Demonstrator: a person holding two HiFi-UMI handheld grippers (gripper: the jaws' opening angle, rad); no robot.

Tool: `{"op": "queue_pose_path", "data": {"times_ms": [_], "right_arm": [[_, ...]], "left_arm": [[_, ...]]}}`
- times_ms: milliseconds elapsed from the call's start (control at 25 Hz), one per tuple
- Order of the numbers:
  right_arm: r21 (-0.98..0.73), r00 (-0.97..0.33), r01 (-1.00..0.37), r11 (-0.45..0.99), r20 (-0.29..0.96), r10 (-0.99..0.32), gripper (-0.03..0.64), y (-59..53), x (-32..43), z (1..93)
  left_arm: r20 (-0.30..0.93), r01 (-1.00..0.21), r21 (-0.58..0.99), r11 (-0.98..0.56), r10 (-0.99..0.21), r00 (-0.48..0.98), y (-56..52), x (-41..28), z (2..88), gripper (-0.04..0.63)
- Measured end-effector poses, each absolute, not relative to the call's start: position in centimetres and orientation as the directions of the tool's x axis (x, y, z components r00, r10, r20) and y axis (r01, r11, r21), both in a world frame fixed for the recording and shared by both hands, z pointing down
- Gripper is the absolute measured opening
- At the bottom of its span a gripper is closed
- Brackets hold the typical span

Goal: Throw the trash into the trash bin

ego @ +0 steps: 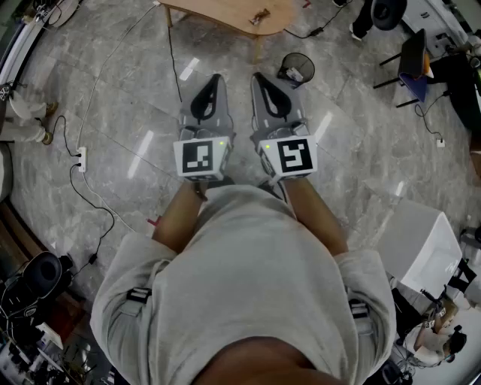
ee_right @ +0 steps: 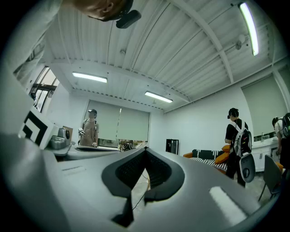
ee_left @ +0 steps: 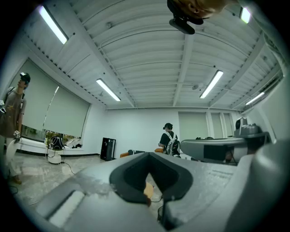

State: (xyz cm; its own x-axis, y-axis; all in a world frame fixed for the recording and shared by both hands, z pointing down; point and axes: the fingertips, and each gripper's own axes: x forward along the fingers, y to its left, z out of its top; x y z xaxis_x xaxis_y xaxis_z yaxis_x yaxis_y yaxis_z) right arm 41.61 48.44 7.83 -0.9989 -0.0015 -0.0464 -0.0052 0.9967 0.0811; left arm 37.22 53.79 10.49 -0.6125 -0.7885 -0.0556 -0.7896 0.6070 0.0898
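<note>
Grey marble floor (ego: 128, 98) lay beneath us. We held the left gripper (ego: 215, 78) and right gripper (ego: 258, 77) level, side by side, both closed and empty. The mesh bin (ego: 297, 68) stood ahead beside the wooden table (ego: 218, 11), where a brown scrap (ego: 261, 16) lay.

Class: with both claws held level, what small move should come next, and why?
Probably step toward the table: the left claw and right claw are shut and empty, and a small brown scrap lies there, near the mesh bin.
</note>
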Motion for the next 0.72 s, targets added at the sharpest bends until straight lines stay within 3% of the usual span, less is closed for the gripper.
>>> {"op": "queue_pose_path", "data": {"times_ms": [720], "right_arm": [[0.046, -0.997, 0.077, 0.996, -0.014, 0.077, 0.007, 54.2, 29.7, 10.4]], "left_arm": [[0.012, -0.735, 0.098, 0.671, -0.739, -0.673, 60.9, 25.4, 14.0, 0.018]]}}
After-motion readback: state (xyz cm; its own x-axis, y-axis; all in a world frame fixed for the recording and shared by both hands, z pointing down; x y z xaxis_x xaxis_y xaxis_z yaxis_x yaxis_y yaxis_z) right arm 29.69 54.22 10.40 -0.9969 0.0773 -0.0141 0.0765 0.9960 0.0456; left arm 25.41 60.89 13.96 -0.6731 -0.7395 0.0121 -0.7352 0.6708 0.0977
